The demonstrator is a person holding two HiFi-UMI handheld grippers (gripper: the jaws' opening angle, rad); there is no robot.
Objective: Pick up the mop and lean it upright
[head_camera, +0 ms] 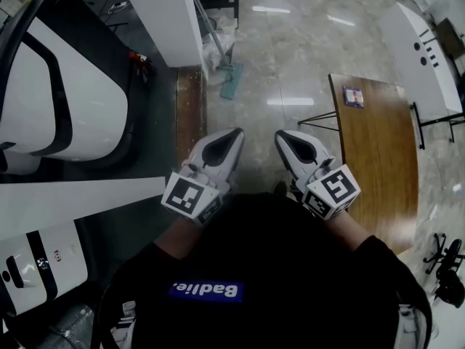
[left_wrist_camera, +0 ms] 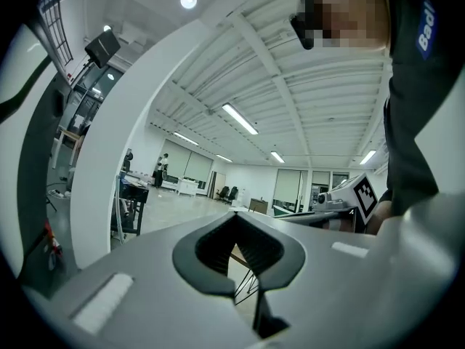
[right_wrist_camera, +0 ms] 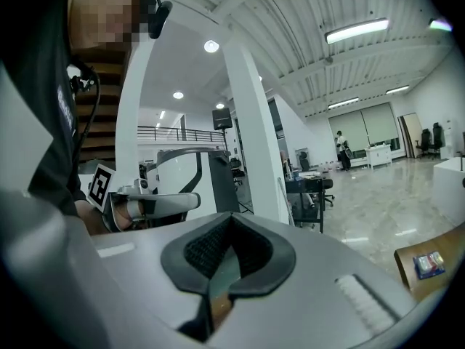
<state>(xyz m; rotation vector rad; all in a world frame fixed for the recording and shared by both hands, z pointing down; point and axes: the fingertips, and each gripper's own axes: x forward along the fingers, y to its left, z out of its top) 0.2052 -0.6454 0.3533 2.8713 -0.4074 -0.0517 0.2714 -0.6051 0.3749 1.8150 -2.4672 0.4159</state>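
Observation:
The mop stands tilted against the white pillar (head_camera: 163, 17), its thin handle (head_camera: 203, 20) running down to the teal mop head (head_camera: 231, 80) on the tiled floor, well ahead of both grippers. My left gripper (head_camera: 234, 134) and right gripper (head_camera: 285, 135) are side by side close to the person's body, both shut with nothing between the jaws. In the left gripper view the left gripper (left_wrist_camera: 236, 218) points level across the hall. The right gripper (right_wrist_camera: 231, 220) faces the pillar, and the mop handle (right_wrist_camera: 285, 202) shows as a thin line beside it.
A wooden table (head_camera: 378, 144) with a small box (head_camera: 354, 96) on it stands at the right. A large white and black machine (head_camera: 65, 93) fills the left. A white board (head_camera: 429, 57) lies at the far right, a chair base (head_camera: 447, 264) below it.

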